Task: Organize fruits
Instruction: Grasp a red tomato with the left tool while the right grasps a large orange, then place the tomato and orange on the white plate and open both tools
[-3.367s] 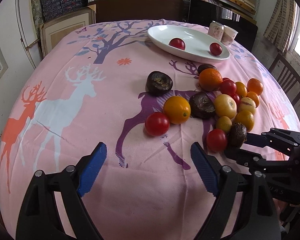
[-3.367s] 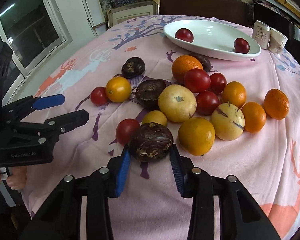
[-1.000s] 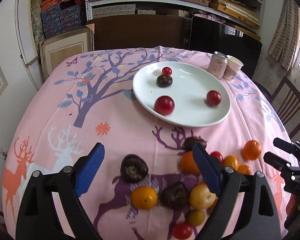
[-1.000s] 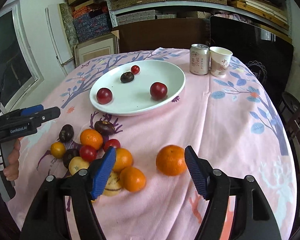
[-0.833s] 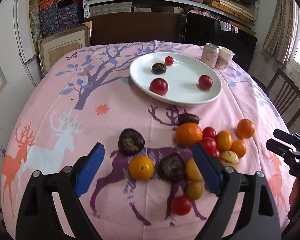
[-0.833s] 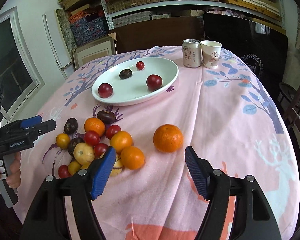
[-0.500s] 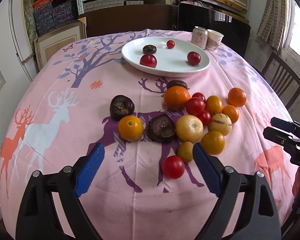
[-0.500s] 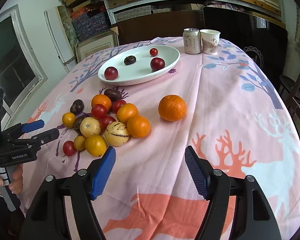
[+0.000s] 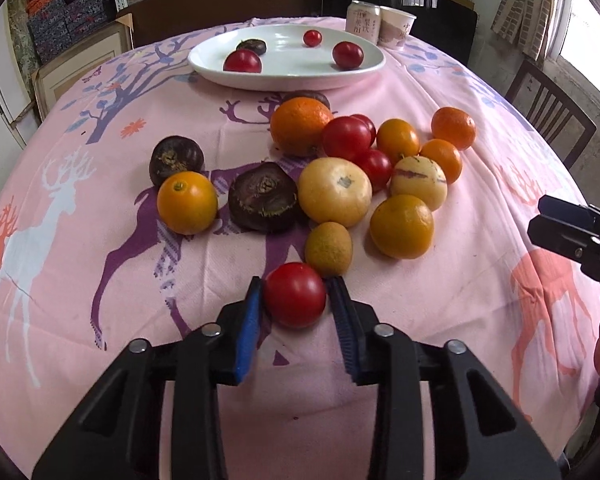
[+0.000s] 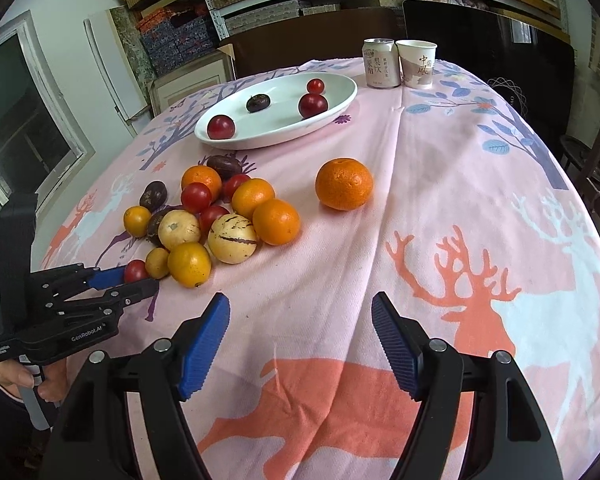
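The left gripper [image 9: 295, 295] is clamping a red tomato [image 9: 295, 295] between its blue pads, right at the near edge of the fruit pile [image 9: 336, 176] on the pink cloth [image 9: 80, 280]. The tomato is touching a small yellow fruit [image 9: 328, 248] just beyond it. In the right wrist view the same tomato [image 10: 136, 270] is sitting between the pads of that gripper [image 10: 134, 278], at the pile's near left corner, while a hand [image 10: 40, 380] is gripping the handle.

The right gripper [image 10: 301, 314] is hovering over bare cloth with its jaws spread wide and still opening, nothing between them. A lone orange [image 10: 344, 184] is lying beyond it, apart from the pile.

At the far side, a white plate [image 10: 340, 96] is holding three red fruits and one dark one. A can [image 10: 381, 63] and a paper cup [image 10: 416, 63] are standing side by side to the right of the plate.
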`<state>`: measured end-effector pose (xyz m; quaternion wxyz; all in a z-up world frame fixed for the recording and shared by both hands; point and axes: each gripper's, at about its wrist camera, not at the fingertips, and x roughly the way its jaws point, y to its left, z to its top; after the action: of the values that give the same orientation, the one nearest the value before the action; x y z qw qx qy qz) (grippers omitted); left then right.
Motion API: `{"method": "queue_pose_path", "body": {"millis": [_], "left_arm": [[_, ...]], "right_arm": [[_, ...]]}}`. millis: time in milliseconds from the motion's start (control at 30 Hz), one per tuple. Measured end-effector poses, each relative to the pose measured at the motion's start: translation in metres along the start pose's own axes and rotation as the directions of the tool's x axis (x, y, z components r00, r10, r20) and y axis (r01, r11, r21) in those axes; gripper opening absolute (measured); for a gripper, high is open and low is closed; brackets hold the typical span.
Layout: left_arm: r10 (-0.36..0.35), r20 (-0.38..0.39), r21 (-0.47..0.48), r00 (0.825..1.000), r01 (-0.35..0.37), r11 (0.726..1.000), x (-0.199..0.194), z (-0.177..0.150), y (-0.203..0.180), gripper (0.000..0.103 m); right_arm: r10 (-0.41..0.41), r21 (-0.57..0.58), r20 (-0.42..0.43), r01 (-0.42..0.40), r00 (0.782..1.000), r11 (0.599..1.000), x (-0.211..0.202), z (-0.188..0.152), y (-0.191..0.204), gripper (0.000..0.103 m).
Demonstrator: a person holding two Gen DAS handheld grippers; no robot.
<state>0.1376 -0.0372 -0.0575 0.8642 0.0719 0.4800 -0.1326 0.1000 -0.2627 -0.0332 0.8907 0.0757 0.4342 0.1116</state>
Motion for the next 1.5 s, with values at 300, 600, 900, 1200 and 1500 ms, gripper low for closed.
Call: {"method": "queue_pose_path", "body": {"millis": [300, 600, 900, 1200, 1500], "left_arm": [[0.045, 0.057, 0.09, 0.997, -0.05, 0.995, -0.008, 0.0, -0.004, 0.027], [-0.005, 0.044, 0.074, 0.999, 0.002, 0.997, -0.003, 0.003, -0.002, 0.027], [-0.052, 0.022, 0.034, 0.998, 0.051, 0.998, 0.005, 0.005, 0.005, 0.029], [-0.045, 0.059, 0.062, 0.997, 0.041, 0.997, -0.009, 0.007, 0.002, 0.026], [-0.037, 0.161, 0.066, 0.986, 0.027, 0.997, -0.051, 0.045, 0.004, 0.026]], "right_arm": [[-0.086, -0.008, 0.001, 0.086, 0.996, 0.996, 0.018, 0.038, -0.017, 0.074], [-0.169, -0.063, -0.03, 0.167, 0.985, 0.984, 0.073, 0.078, -0.012, 0.068], [-0.112, 0.0, -0.003, 0.112, 0.994, 0.994, 0.069, 0.072, -0.015, 0.046], [-0.083, 0.04, 0.068, 0.081, 0.994, 0.996, 0.028, 0.064, -0.021, 0.046], [-0.022, -0.02, 0.215, 0.027, 0.976, 0.999, -0.017, 0.077, 0.0, 0.046]]}}
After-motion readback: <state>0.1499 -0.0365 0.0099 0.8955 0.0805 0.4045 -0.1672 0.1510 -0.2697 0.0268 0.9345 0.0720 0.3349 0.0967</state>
